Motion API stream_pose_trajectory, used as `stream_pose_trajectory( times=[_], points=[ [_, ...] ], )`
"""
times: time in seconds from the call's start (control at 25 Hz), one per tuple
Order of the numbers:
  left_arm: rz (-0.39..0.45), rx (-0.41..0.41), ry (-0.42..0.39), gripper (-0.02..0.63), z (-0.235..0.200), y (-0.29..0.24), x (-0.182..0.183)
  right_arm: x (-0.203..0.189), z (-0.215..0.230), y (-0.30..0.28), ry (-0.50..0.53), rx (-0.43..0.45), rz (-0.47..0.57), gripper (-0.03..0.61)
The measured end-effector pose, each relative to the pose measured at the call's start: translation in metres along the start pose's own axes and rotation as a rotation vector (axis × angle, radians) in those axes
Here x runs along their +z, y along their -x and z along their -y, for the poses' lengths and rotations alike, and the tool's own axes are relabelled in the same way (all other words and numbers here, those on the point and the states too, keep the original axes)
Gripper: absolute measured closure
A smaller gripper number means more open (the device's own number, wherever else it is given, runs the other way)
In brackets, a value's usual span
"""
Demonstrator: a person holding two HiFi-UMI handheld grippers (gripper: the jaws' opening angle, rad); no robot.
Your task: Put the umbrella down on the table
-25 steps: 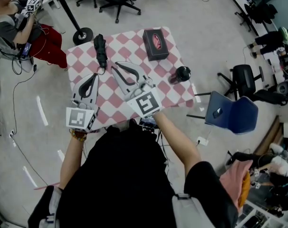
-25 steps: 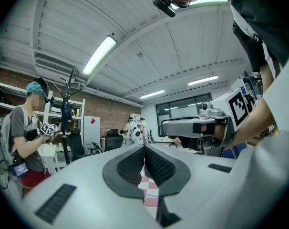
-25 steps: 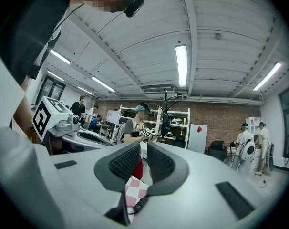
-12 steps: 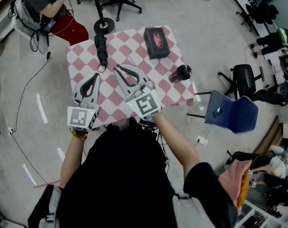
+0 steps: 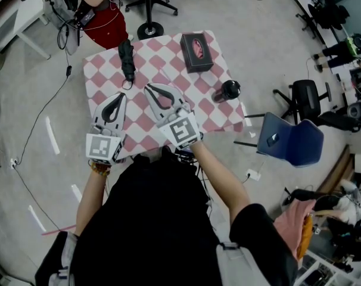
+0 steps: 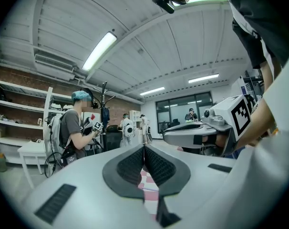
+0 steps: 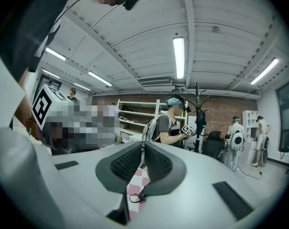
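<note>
The folded black umbrella (image 5: 127, 60) lies on the pink-and-white checked table (image 5: 168, 70) near its far left corner, with nothing holding it. My left gripper (image 5: 117, 96) hovers level over the near left part of the table, shut and empty; its pads (image 6: 135, 163) meet at the tips. Just to its right is my right gripper (image 5: 150, 89), short of the umbrella. Its jaws are closing, its tips are together in the right gripper view (image 7: 143, 144), and nothing is between them. A thin black loop (image 7: 135, 198) shows on the cloth below its pads.
A black box (image 5: 196, 52) sits at the table's far right and a black cup (image 5: 229, 91) at its right edge. Beyond the far edge are a person in red trousers (image 5: 106, 28) and a coat-stand base (image 5: 149, 30). A blue chair (image 5: 291, 143) stands to the right.
The right gripper's jaws have narrowed until the tips meet, and it has sunk slightly. The person behind the table has walked to the right. Umbrella and left gripper have stayed put.
</note>
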State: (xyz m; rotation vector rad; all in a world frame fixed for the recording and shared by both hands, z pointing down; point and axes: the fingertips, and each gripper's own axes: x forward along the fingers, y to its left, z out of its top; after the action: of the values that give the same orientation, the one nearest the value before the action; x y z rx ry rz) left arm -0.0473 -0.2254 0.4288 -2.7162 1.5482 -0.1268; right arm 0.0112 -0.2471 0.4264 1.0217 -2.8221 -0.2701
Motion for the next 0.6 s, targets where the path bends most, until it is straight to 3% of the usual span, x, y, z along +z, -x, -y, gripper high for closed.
stream_pose_trajectory(
  times=[0.6],
  points=[
    [-0.015, 0.001, 0.012, 0.600, -0.0019, -0.0005, -0.0079, -0.0106, -0.0001, 0.0009, -0.012, 0.005, -0.020, 0.560]
  ],
)
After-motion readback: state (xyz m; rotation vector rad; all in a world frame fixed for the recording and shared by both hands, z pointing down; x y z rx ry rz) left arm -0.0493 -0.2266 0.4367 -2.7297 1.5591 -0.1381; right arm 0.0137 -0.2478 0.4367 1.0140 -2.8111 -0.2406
